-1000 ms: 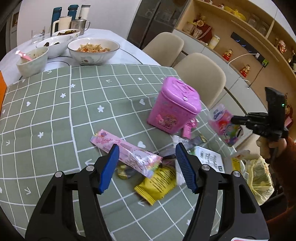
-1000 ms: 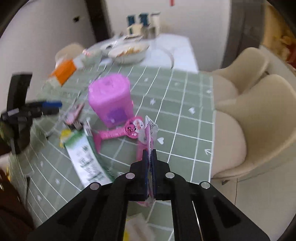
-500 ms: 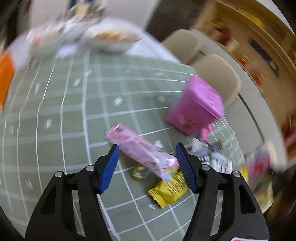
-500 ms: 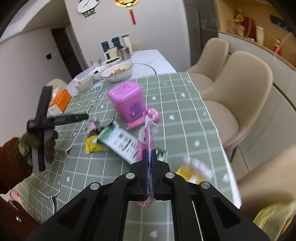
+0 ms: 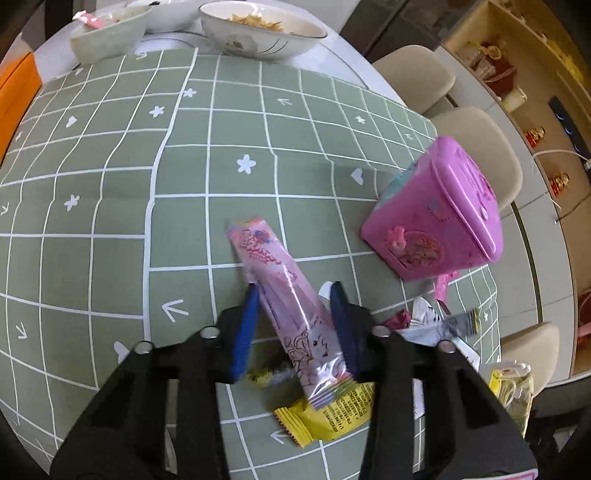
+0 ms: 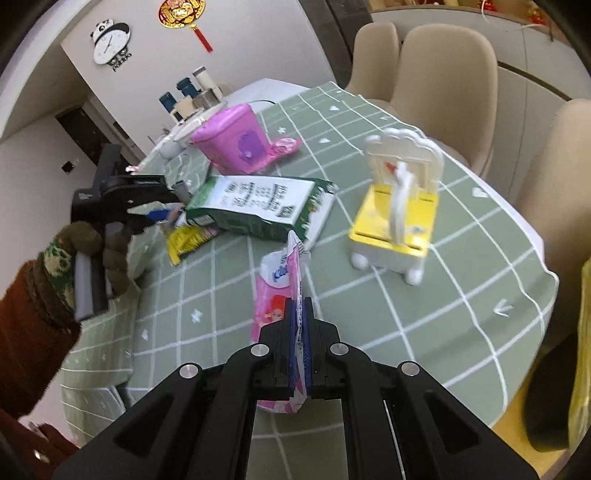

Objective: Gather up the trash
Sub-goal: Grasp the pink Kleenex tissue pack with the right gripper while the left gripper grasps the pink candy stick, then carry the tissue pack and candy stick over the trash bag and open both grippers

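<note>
Trash is lying scattered on the green checked tablecloth (image 5: 110, 206), and we are working it with both grippers. Going from the biggest things down: the tablecloth is covering the near part of the table, and only the left wrist view is showing us the big white bowl (image 5: 262, 29) holding shredded food at its far edge. Only the right wrist view is showing the green and white carton (image 6: 258, 205) lying flat and the small yellow and white toy chair (image 6: 397, 218) standing upright near the table edge. Both views are showing the pink lidded bin (image 5: 437, 218); its lid is sitting shut, so we cannot tell what is in it.

We are straddling the long pink wrapper (image 5: 284, 295) with our left gripper (image 5: 291, 295), its blue fingers (image 5: 245, 325) standing apart on either side, the left one just touching the wrapper; whether the right one touches we cannot tell. The wrapper's near end is overlapping the yellow snack packet (image 5: 328, 410) on the cloth.

We are pinching the pink tissue pack (image 6: 279, 291) in our right gripper (image 6: 300, 314), fingers pressed tight on its edge, holding it up above the cloth near the table's edge. A silver wrapper (image 5: 443, 325) is lying beside the left gripper.
</note>
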Tool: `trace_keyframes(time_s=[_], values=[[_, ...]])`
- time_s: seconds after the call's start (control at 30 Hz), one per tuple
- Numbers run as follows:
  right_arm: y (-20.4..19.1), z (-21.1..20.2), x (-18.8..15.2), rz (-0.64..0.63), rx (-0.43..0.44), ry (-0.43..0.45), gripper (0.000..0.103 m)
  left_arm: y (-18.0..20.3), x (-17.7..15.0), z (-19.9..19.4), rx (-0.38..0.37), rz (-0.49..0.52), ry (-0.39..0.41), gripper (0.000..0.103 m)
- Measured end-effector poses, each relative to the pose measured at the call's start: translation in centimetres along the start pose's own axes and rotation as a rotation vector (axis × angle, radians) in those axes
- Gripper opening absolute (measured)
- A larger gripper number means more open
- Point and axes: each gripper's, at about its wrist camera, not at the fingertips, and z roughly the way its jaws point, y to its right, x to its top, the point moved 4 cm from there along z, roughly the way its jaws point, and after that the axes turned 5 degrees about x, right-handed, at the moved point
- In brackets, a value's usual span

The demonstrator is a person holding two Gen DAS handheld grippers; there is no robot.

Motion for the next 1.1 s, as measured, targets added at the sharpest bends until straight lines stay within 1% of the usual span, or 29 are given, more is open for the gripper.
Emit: trace_keyframes(time_s=[0.03, 0.07, 0.13, 0.17, 0.2, 0.23, 0.27, 0.3, 0.37, 0.43, 0.5, 0.57, 0.63, 0.7, 0.73, 0.77, 0.8, 0.87, 0.97, 1.1], values=[[0.3, -0.1, -0.3, -0.009, -0.02, -0.003, 0.007, 0.1, -0.2, -0.3, -0.005, 0.019, 0.008, 0.021], [0.5, -0.2, -0.5, -0.021, -0.037, -0.004, 0.007, 0.3, -0.5, -0.9, -0.011, 0.045, 0.016, 0.02], [0.5, -0.3, -0.6, -0.043, -0.057, -0.008, 0.013, 0.3, -1.2, -2.1, -0.032, 0.078, 0.025, 0.019], [0.6, -0.3, -0.7, -0.048, -0.052, -0.008, 0.03, 0.4, -1.8, -3.1, -0.043, 0.104, 0.035, 0.019], [0.6, -0.4, -0.7, -0.055, -0.042, -0.003, 0.051, 0.5, -2.2, -4.0, -0.049, 0.124, 0.043, 0.019], [0.4, -0.4, -0.6, -0.062, -0.03, 0.005, 0.057, 0.5, -2.7, -5.0, -0.056, 0.144, 0.051, 0.019], [0.3, -0.3, -0.5, -0.065, -0.023, 0.008, 0.058, 0.7, -3.3, -6.0, -0.068, 0.168, 0.058, 0.019], [0.2, 0.0, -0.4, -0.066, -0.022, 0.003, 0.058, 0.8, -4.1, -6.9, -0.078, 0.195, 0.062, 0.019], [0.1, 1.2, -0.4, -0.068, -0.032, -0.041, 0.058, 1.2, -5.5, -8.4, -0.087, 0.241, 0.068, 0.019], [0.0, 2.3, -0.5, -0.076, -0.068, -0.073, 0.058, 1.4, -6.9, -9.2, -0.087, 0.282, 0.069, 0.019], [-0.2, 3.1, -0.5, -0.085, -0.101, -0.084, 0.058, 1.8, -8.6, -9.6, -0.079, 0.328, 0.065, 0.019], [-0.5, 3.6, -0.5, -0.091, -0.126, -0.094, 0.058, 1.8, -10.3, -9.7, -0.094, 0.334, 0.041, 0.019], [-1.0, 4.0, -0.5, -0.126, -0.176, -0.107, 0.058, 1.8, -11.9, -9.9, -0.115, 0.328, 0.017, 0.019], [-1.8, 4.4, -0.8, -0.187, -0.222, -0.119, 0.057, 1.9, -13.1, -10.2, -0.125, 0.329, 0.009, 0.019], [-1.9, 4.3, -1.0, -0.195, -0.223, -0.116, 0.054, 1.9, -13.7, -10.5, -0.127, 0.327, 0.008, 0.019], [-2.0, 4.2, -1.2, -0.197, -0.216, -0.113, 0.034, 1.9, -14.1, -10.7, -0.128, 0.324, 0.005, 0.019], [-2.1, 3.9, -1.3, -0.192, -0.202, -0.116, 0.025, 2.0, -14.4, -11.1, -0.131, 0.32, 0.005, 0.019], [-2.5, 2.4, -1.3, -0.183, -0.176, -0.084, 0.025, 2.3, -14.5, -12.2, -0.138, 0.323, 0.026, 0.019], [-3.3, -0.7, -1.0, -0.187, -0.158, -0.027, 0.023, 3.3, -14.6, -14.1, -0.154, 0.34, 0.072, 0.019], [-3.5, -5.2, -0.2, -0.179, -0.144, 0.047, 0.023, 6.1, -15.0, -16.3, -0.173, 0.389, 0.135, 0.019]])
